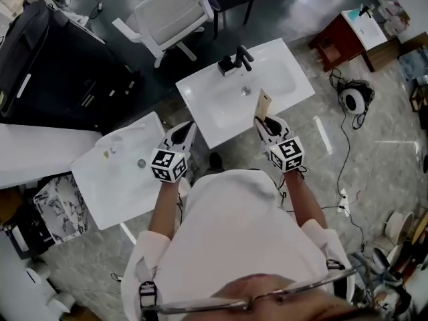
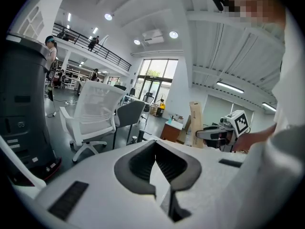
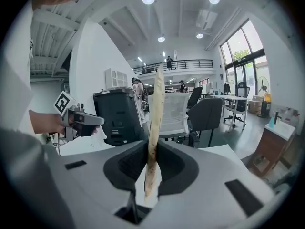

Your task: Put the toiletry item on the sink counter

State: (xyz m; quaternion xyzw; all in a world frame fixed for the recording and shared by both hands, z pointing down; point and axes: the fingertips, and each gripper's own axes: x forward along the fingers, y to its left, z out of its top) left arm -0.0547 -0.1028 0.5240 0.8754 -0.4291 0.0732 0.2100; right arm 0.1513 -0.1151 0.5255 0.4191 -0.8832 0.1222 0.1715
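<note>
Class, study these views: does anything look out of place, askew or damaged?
Two things. The flat tan item clamped in the right gripper has dark specks along its lower edge, like stains. The far sink counter and the near sink counter stand askew to each other on an open office floor, near a white chair.

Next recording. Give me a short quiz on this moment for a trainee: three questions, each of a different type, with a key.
1. True or false: the left tongs hold something.
2. What are the right tongs shut on? A) a flat tan item B) a toothbrush C) a folded towel
3. Fill in: the tap on the sink ahead of the right tongs is ____ in colour.

Key
1. False: they are shut with nothing between them.
2. A
3. black
</note>
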